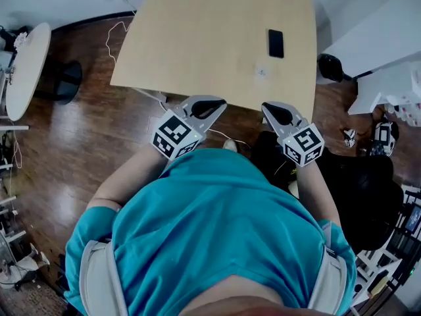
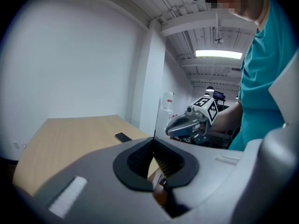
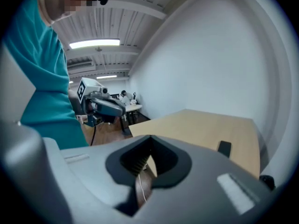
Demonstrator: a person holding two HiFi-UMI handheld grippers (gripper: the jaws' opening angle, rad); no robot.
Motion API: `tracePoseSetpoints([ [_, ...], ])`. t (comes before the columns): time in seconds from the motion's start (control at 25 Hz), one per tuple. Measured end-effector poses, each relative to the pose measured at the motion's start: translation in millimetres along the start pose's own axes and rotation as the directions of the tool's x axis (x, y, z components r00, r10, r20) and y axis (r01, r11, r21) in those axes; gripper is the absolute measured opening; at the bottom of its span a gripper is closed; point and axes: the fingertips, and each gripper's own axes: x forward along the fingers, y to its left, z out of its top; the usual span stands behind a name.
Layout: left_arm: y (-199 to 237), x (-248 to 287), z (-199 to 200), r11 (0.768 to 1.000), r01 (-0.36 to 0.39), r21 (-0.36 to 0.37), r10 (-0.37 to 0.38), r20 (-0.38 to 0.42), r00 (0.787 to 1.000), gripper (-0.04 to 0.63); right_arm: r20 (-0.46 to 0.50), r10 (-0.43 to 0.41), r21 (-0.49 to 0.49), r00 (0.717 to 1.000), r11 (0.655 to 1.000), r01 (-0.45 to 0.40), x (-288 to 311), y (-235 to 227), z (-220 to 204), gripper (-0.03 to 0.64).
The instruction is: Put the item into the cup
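Table [image 1: 210, 38] ahead. Phone [image 1: 275, 43] on table, close to right edge. Small flat item [image 1: 261, 72] on table, just nearer than phone, by near edge. Left gripper [image 1: 217, 104] and right gripper [image 1: 268, 107] side by side, apart, at table's near edge. Round table [image 1: 26, 64] far left, well apart. Cable [image 1: 113, 33] on floor beside table's left edge.

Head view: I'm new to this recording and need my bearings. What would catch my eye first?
The person's teal shirt fills the lower half, seen from above. Just beyond it, the left gripper and right gripper, each bearing a marker cube, are held side by side by the near edge of a pale wooden table, both shut and empty. A dark phone lies toward the table's right side; no cup shows.
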Motion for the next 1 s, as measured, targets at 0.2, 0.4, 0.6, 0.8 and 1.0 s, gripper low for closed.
tracePoseSetpoints([
  [0.2, -7.7, -83.6, -12.3, 1.000, 0.006, 0.023, -0.006, 0.024, 1.000, 0.003, 0.027, -0.040, -0.049, 0.999, 0.998, 0.042, 11.3, 54.2, 39.9, 0.002],
  [0.4, -9.9, -160.5, -17.1, 1.000, 0.013, 0.003, -0.013, 0.063, 0.998, 0.003, 0.047, -0.079, -0.089, 0.996, 0.993, 0.083, 20.0, 107.1, 67.0, 0.002],
  [0.6, -20.5, -197.6, -16.3, 0.999, -0.019, -0.051, 0.024, 0.108, 0.994, 0.003, 0.048, -0.078, -0.100, 0.996, 0.992, 0.082, -0.9, 146.3, 65.8, 0.002],
  [0.8, -65.3, -194.4, -10.0, 0.996, -0.069, -0.061, 0.077, 0.131, 0.988, 0.003, 0.080, -0.082, -0.101, 0.993, 0.991, 0.090, -65.0, 155.5, 52.0, 0.002],
  [1.0, -140.2, -173.0, -11.7, 0.991, -0.083, -0.103, 0.097, 0.144, 0.985, 0.003, 0.090, -0.042, -0.133, 0.995, 0.990, 0.054, -130.9, 182.8, 22.5, 0.002],
])
